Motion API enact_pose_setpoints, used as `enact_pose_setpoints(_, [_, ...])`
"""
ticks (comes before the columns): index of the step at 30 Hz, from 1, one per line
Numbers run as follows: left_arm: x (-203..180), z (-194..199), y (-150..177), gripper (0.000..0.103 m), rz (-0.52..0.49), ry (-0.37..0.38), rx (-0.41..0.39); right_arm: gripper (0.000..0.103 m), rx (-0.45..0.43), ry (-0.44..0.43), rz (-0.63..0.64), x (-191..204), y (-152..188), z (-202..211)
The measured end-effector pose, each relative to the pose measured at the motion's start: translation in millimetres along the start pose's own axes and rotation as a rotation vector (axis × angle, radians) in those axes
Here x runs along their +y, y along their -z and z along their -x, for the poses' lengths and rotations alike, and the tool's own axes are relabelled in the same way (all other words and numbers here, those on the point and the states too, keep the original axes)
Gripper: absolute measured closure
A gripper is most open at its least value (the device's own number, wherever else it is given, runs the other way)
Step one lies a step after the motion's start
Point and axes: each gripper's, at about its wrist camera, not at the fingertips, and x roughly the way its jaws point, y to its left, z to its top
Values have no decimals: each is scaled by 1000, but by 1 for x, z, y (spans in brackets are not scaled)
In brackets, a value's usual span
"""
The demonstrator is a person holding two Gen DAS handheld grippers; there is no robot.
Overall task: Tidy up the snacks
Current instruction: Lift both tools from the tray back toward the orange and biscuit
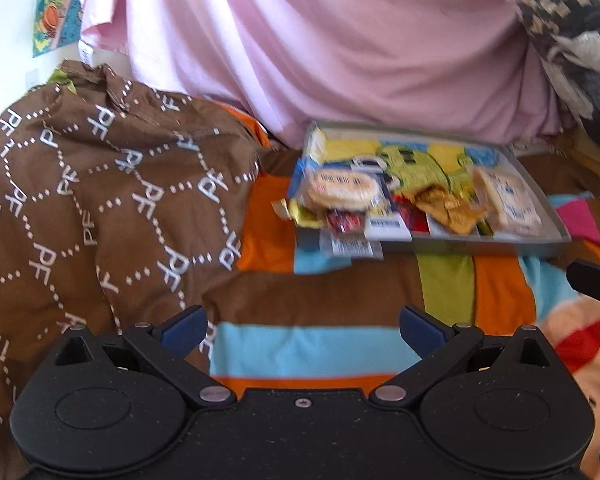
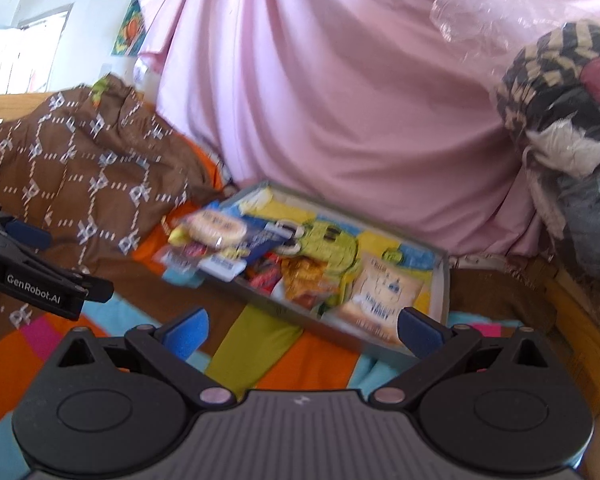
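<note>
Both empty and spread wide, left gripper [image 1: 300, 330] and right gripper [image 2: 302, 332], well short of shallow grey tray [image 1: 500, 242] ahead, heaped with light, crinkly, slippery snack packets [image 1: 342, 192], likely fragile inside, probably best pinched by a sealed edge.

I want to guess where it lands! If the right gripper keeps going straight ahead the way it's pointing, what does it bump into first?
Probably the near rim of the grey tray, with the orange snack packet just beyond. The right gripper is open and only striped blanket lies between. Depth is hard to judge here.
</note>
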Motion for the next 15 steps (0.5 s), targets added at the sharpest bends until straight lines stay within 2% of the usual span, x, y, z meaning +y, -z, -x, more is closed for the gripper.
enact_pose_setpoints(8, [-11, -9, 23, 1, -74, 92, 134, 0, 123, -55, 28, 8, 28, -3])
enact_pose_setpoints(15, [-22, -11, 40, 1, -139, 154, 183, 0, 232, -118, 60, 15, 47, -6])
